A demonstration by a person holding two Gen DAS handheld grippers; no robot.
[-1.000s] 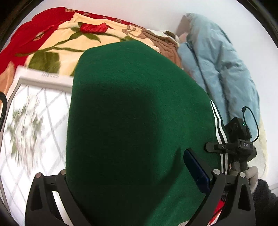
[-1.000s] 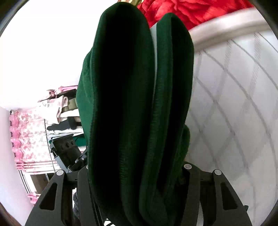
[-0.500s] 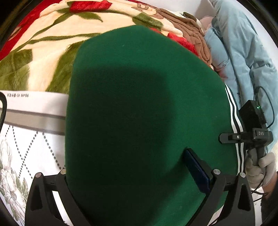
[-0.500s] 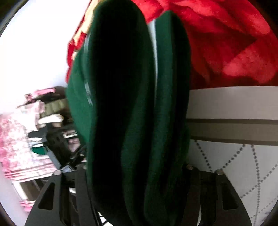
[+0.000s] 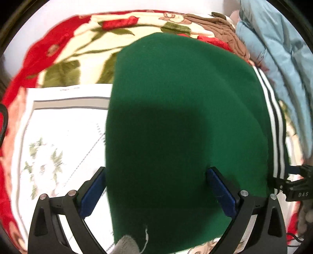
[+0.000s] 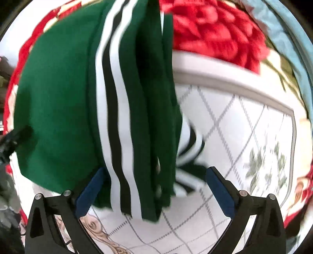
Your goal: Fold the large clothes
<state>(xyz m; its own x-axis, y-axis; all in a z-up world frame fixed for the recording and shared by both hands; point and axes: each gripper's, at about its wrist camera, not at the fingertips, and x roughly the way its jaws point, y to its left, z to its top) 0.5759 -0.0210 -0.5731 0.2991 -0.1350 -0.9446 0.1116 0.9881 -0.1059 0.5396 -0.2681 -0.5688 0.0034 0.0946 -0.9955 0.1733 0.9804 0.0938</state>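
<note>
Green garment (image 6: pixel 58 101) between opening right gripper (image 6: pixel 154 187) pads.

A bedroom in a home, by the bedding. Bed spread with a white quilt (image 6: pixel 244 127), grey diamond lines and pale flowers on it. Under that, a plush red and cream blanket (image 5: pixel 82 46) with big roses. Green garment (image 5: pixel 176 117) lying on the bed, blue jacket (image 5: pixel 277 64) heaped beside it against a white wall (image 5: pixel 117 5).
</note>
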